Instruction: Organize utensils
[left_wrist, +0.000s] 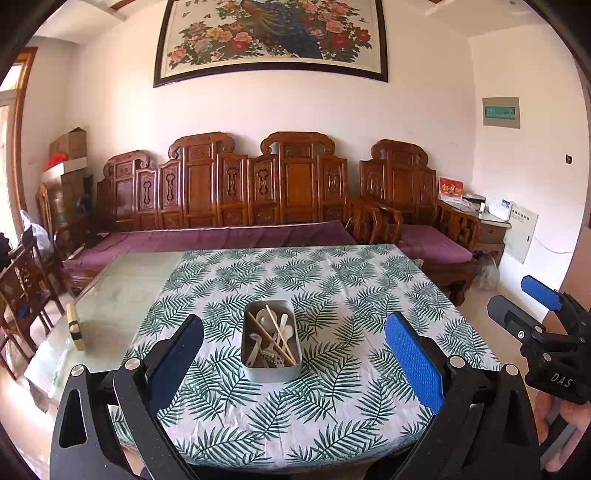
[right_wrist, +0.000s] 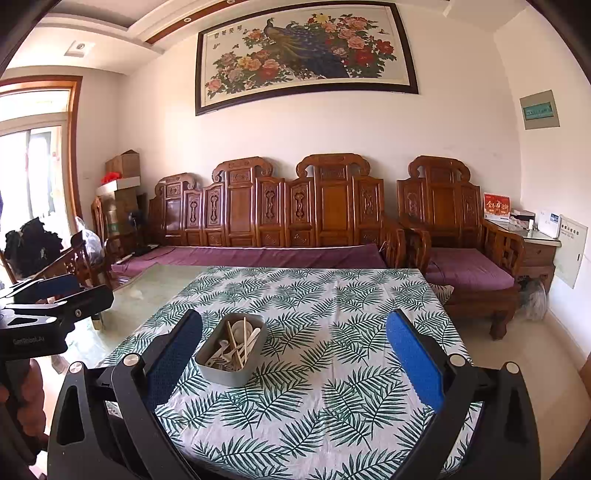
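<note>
Here, tin (left_wrist: 271, 363) mid-cloth (left_wrist: 332, 280), edges well apart.

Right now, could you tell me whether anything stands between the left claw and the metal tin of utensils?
Nothing visible does. The left claw is open and held back from the rectangular grey metal tin of white spoons and wooden chopsticks, with only bare leaf-print tablecloth between them. The right claw hangs off to the side, clear of that path.
</note>
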